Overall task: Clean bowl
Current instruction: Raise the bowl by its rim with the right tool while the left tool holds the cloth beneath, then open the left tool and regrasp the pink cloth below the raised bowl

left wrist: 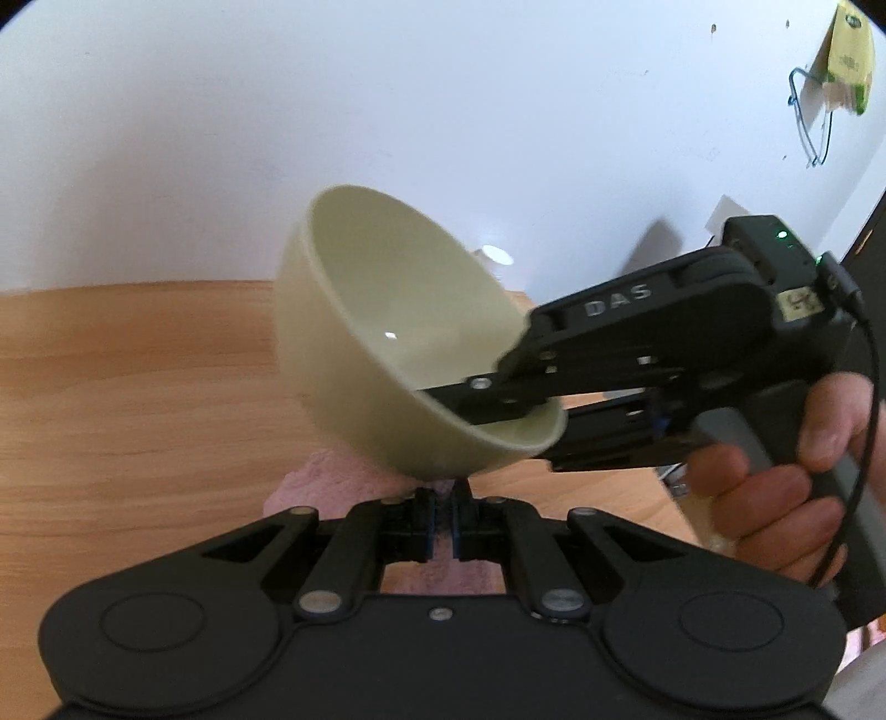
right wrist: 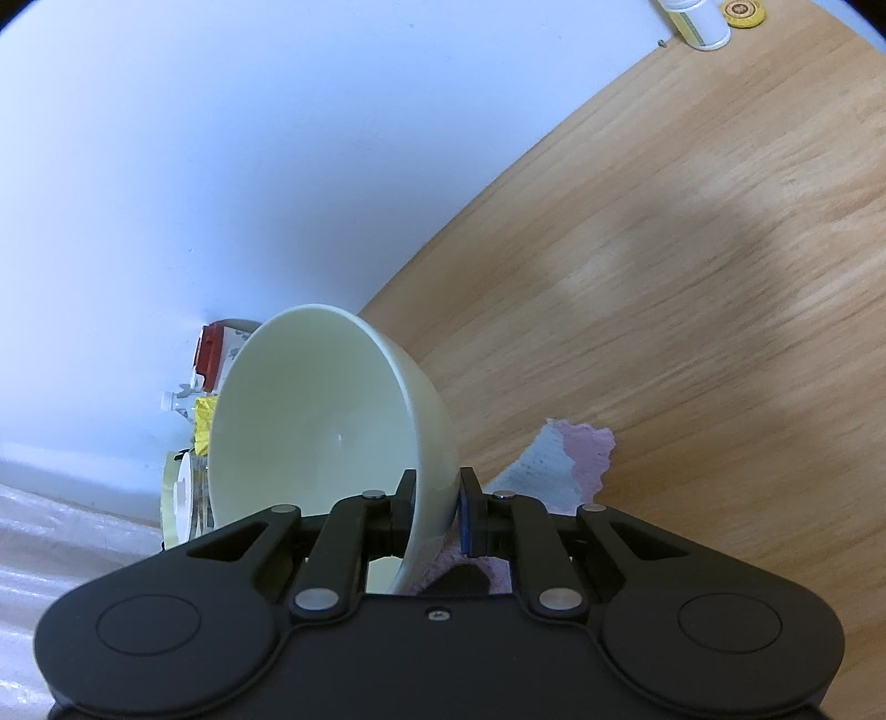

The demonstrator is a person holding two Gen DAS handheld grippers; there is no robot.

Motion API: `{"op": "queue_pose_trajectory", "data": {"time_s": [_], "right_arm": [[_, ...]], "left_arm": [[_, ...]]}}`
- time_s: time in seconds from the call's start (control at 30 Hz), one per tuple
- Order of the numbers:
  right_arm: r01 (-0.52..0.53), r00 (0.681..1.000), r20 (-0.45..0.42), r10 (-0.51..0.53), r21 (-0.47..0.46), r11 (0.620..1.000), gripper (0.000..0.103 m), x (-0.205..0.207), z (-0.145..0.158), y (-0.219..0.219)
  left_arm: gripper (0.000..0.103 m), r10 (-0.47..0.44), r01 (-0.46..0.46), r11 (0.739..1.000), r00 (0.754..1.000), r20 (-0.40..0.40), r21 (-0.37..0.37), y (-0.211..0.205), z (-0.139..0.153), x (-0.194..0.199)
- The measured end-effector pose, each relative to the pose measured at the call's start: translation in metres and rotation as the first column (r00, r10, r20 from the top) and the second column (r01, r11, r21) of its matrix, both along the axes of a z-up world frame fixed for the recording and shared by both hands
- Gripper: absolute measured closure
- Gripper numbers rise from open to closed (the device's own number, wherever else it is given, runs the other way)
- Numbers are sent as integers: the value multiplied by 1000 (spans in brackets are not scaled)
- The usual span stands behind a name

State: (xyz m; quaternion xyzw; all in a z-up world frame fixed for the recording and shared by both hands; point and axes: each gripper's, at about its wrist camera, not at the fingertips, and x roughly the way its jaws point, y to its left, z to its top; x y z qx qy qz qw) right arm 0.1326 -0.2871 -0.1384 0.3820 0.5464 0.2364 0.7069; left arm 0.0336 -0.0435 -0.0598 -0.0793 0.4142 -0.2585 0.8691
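Observation:
A pale cream bowl (left wrist: 382, 343) is held tilted in the air above the wooden table (left wrist: 138, 387). My right gripper (right wrist: 437, 498) is shut on the bowl's rim (right wrist: 426, 531), one finger inside and one outside; it also shows in the left wrist view (left wrist: 498, 393), reaching in from the right. My left gripper (left wrist: 443, 504) is shut on a pink cloth (left wrist: 332, 471) just under the bowl's outer wall. The cloth (right wrist: 570, 459) also shows in the right wrist view, pink and grey, below the bowl.
A white wall (left wrist: 387, 111) backs the table. A wire hook with a yellow-green packet (left wrist: 847, 61) hangs on it at the upper right. In the right wrist view a white bottle (right wrist: 700, 22), a red-lidded container (right wrist: 213, 354) and a tape roll (right wrist: 177, 493) stand along the wall.

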Motion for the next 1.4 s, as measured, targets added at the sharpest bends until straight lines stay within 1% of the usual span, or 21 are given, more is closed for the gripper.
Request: {"op": "queue_pose_trajectory", "data": {"time_s": [0.03, 0.13, 0.23, 0.3, 0.37, 0.5, 0.6, 0.67, 0.73, 0.8, 0.83, 0.87, 1.0, 1.03, 1.1, 1.13, 1.17, 1.2, 1.3, 1.37, 1.4], "right_arm": [[-4, 1000, -2, 4, -1, 1000, 88, 0, 0, -1], [-4, 1000, -10, 4, -2, 1000, 88, 0, -3, 3], [-3, 1000, -17, 3, 5, 1000, 88, -1, -5, 1], [-2, 1000, -14, 2, 7, 1000, 88, -1, -5, -1], [2, 1000, -11, -2, 9, 1000, 88, 0, -4, -2], [10, 1000, -14, -10, 21, 1000, 87, 2, -8, -6], [16, 1000, -22, -15, 25, 1000, 87, 1, -10, -11], [26, 999, -32, -26, 19, 999, 87, -1, -14, -14], [38, 999, -34, -38, 8, 999, 87, -2, -15, -14], [43, 999, -33, -43, -6, 999, 87, -3, -17, -16], [43, 999, -33, -44, -15, 999, 87, -4, -17, -17], [40, 999, -33, -40, -28, 999, 87, -6, -19, -17], [25, 999, -27, -27, -48, 999, 86, -15, -21, -17], [24, 999, -25, -25, -51, 998, 86, -17, -22, -16], [18, 999, -50, -21, -61, 998, 87, -21, -29, -11], [16, 998, -59, -19, -61, 998, 87, -21, -31, -10], [16, 997, -72, -20, -60, 998, 87, -22, -35, -9], [17, 997, -76, -21, -60, 998, 87, -23, -37, -9], [34, 996, -81, -38, -58, 998, 87, -24, -42, -10], [47, 997, -62, -51, -65, 997, 87, -21, -40, -14], [51, 997, -57, -55, -68, 996, 87, -20, -39, -14]], "left_arm": [[98, 10, -10, 1000, 1000, -15, -14, 3, -2, 1], [98, 10, -11, 1000, 1000, -11, -17, 7, 0, -1], [98, -15, 15, 1000, 1000, 1, -24, 7, 5, -5], [98, -39, 39, 999, 999, 15, -30, 14, 8, -9], [98, -73, 75, 996, 996, 46, -37, 17, 16, -16], [98, -101, 107, 992, 991, 90, -64, 30, 29, -24], [98, -96, 106, 990, 990, 105, -97, 36, 37, -27], [98, -77, 87, 991, 992, 105, -100, 39, 36, -25], [98, -50, 54, 997, 996, 77, -59, 41, 27, -20], [98, -33, 35, 999, 998, 49, -41, 38, 19, -14], [98, -18, 19, 1000, 999, 28, -14, 41, 10, -11], [98, -10, 10, 1000, 1000, 21, 4, 39, 9, -7], [98, -5, 7, 994, 1000, -19, 109, 37, -15, 3], [98, -12, 15, 992, 1000, -29, 124, 36, -20, 6], [96, -27, 31, 988, 999, -24, 154, 35, -20, 6], [87, -40, 42, 983, 999, -17, 179, 34, -20, 7], [67, -46, 48, 980, 999, -14, 191, 32, -19, 8], [60, -55, 57, 976, 998, -12, 210, 32, -17, 8], [56, -100, 93, 960, 995, 12, 263, 38, -9, 6], [47, -131, 117, 948, 991, 26, 297, 42, -4, 3], [45, -154, 128, 934, 987, 53, 335, 45, 3, 1]]}}
